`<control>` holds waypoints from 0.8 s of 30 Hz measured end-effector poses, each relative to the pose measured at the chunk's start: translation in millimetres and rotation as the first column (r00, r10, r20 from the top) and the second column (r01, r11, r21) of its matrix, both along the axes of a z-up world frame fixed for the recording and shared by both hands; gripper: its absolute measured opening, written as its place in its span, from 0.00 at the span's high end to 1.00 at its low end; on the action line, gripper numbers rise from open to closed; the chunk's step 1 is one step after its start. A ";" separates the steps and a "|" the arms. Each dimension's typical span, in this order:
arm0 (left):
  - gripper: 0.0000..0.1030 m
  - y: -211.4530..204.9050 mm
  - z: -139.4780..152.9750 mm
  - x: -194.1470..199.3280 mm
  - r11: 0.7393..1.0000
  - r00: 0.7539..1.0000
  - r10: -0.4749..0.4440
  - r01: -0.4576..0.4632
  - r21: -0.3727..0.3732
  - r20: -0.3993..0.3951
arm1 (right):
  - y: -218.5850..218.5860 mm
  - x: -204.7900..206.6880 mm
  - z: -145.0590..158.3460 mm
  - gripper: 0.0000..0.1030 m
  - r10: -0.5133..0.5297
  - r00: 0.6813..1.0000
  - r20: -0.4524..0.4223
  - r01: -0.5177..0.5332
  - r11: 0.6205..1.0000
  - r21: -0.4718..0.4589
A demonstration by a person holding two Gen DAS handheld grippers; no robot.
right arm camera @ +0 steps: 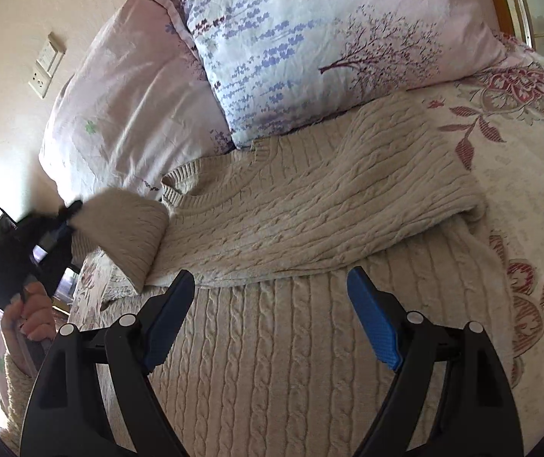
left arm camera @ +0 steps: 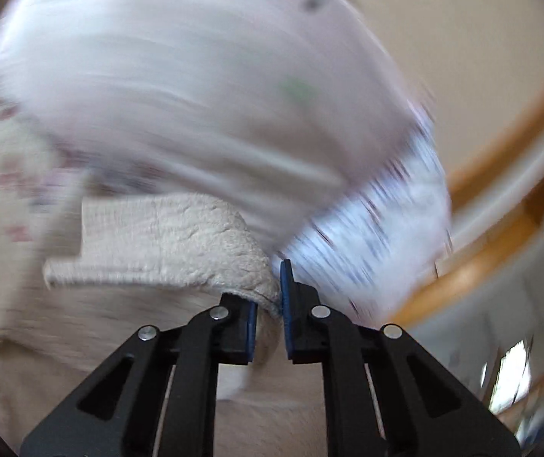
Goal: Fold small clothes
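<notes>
The right gripper (right arm camera: 272, 297) is hovering with its jaws spread wide and holding nothing just above the cream cable-knit sweater (right arm camera: 310, 209), which is lying on the floral bedspread (right arm camera: 519, 160) with one sleeve (right arm camera: 386, 175) already folded across its body, so the fold looks roughly midway. Farther off, the left gripper (left arm camera: 270, 304) is pinching the other sleeve's cuff (left arm camera: 180, 243); only the right view is showing the whole garment below the pillows (right arm camera: 310, 45), while the blurred left view is showing the pinch up close.

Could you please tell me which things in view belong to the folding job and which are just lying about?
Job: cream knit sweater; its sleeve cuff clamped in the left tongs; open right tongs.
Lying about: floral pillows; bedspread; wall sockets.
</notes>
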State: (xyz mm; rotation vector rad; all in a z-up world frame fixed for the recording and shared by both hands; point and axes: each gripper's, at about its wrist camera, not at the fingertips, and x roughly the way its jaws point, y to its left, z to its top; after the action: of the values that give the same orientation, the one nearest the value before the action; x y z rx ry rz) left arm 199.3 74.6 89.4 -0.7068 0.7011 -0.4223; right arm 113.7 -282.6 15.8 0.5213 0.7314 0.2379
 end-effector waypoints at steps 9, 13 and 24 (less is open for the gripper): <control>0.44 -165.7 -32.5 -30.3 0.753 0.858 -0.513 0.472 0.459 -0.042 | -34.0 -6.8 3.6 0.19 -0.086 0.996 0.013 0.086 0.996 0.015; 0.32 -127.5 -20.2 -45.7 0.763 0.891 -0.454 0.391 0.514 -0.004 | -41.4 2.6 13.5 0.29 -0.064 0.998 0.025 0.063 0.997 0.044; 0.31 53.2 -41.2 -83.0 0.768 0.995 0.006 0.058 0.638 -0.098 | -36.6 60.0 -11.6 0.53 -0.031 0.983 -0.182 0.037 0.999 0.030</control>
State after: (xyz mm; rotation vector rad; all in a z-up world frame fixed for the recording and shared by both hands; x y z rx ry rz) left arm 116.2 127.7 48.2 -0.0597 0.8827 -0.1477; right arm 173.7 -319.2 4.2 0.5920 0.8967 0.1718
